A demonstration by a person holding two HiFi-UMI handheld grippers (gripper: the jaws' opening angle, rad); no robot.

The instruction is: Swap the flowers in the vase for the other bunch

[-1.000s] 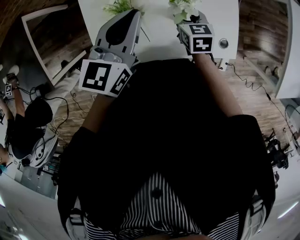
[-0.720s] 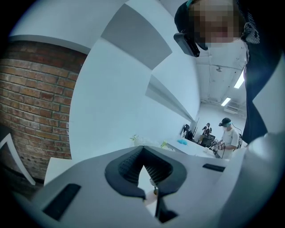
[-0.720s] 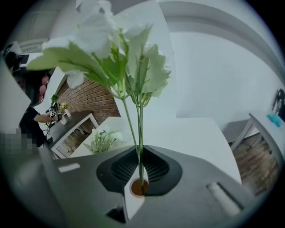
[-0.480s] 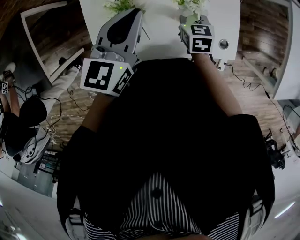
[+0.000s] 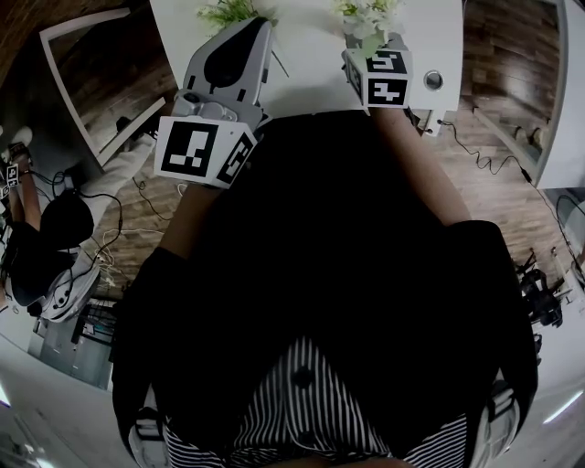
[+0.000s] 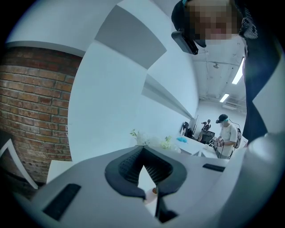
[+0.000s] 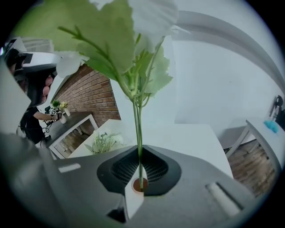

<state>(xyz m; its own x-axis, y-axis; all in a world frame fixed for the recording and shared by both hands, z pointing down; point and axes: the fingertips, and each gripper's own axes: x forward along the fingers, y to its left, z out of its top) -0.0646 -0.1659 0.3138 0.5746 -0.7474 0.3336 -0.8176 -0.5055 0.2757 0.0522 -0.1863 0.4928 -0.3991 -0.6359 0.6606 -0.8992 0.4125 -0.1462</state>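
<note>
White flowers with green leaves [image 5: 366, 14] stand at the white table's near edge, right in front of my right gripper [image 5: 367, 41]. In the right gripper view their thin green stems [image 7: 136, 116] run straight between the pads, and the right gripper [image 7: 140, 153], whose jaws have just been closing, is shut on them. The other bunch [image 5: 228, 12], small and pale green, lies on the table [image 5: 311, 64] to the left [image 7: 103, 142]. My left gripper [image 5: 254, 27] points at the table beside that bunch, shut with nothing between its pads [image 6: 143, 153]. I cannot make out the vase.
A round metal fitting [image 5: 433, 81] sits in the table's right corner. A white-framed panel [image 5: 91, 73] stands left of the table, with cables [image 5: 119, 219] on the wooden floor. A person [image 5: 46, 247] crouches at the far left. My dark clothing fills the middle of the head view.
The right gripper has tipped slightly under the white flowers. The left gripper has kept its place. The person at the far left has shifted.
</note>
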